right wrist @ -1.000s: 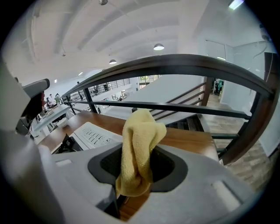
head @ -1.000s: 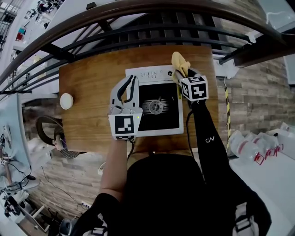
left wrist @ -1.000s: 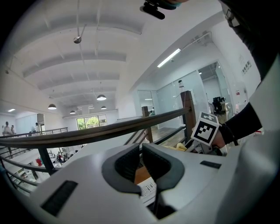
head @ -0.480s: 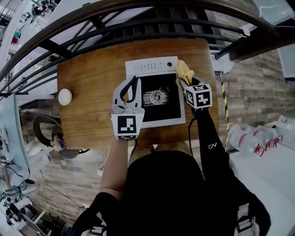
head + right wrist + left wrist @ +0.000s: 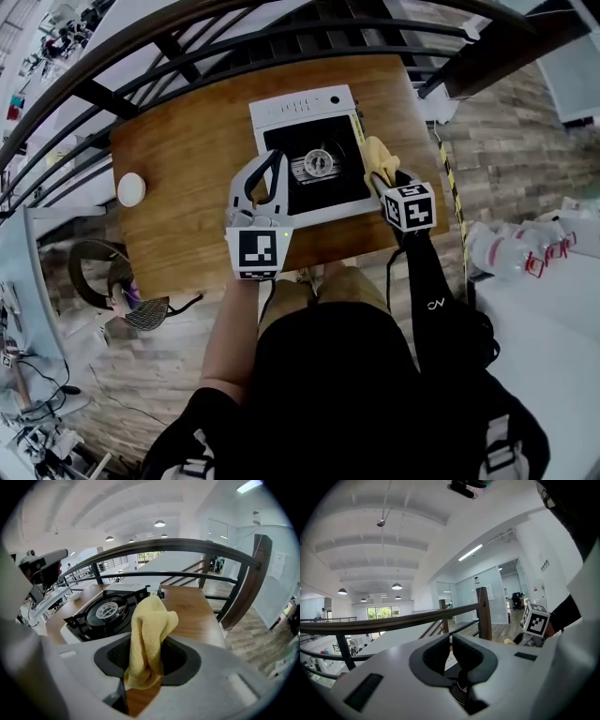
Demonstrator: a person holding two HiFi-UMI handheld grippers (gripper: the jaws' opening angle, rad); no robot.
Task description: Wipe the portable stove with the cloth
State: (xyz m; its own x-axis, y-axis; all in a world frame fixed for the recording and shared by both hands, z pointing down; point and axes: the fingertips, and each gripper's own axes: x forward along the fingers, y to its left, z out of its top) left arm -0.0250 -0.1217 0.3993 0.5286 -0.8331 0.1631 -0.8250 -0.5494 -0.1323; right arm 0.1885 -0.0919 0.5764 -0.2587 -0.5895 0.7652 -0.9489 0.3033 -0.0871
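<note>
Cloth [image 5: 379, 157] nearer along portable stove's [image 5: 323, 208] right edge, tight between right gripper's [image 5: 382, 180] fingers [image 5: 180, 663].

Bright, even indoor light is supplied from above by ceiling lamps [image 5: 396, 586] and a light strip [image 5: 470, 552]. Shadows are kept soft. Strong barrel distortion is shown in all views; black corners are seen in both gripper views. The cloth [image 5: 149, 639] is rendered sharp, the left gripper [image 5: 451, 641] body blurred.

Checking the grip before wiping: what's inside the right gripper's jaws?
The yellow cloth, bunched, clamped by the right gripper, its end sticking out. Its pinched faces are hidden by the jaws.
</note>
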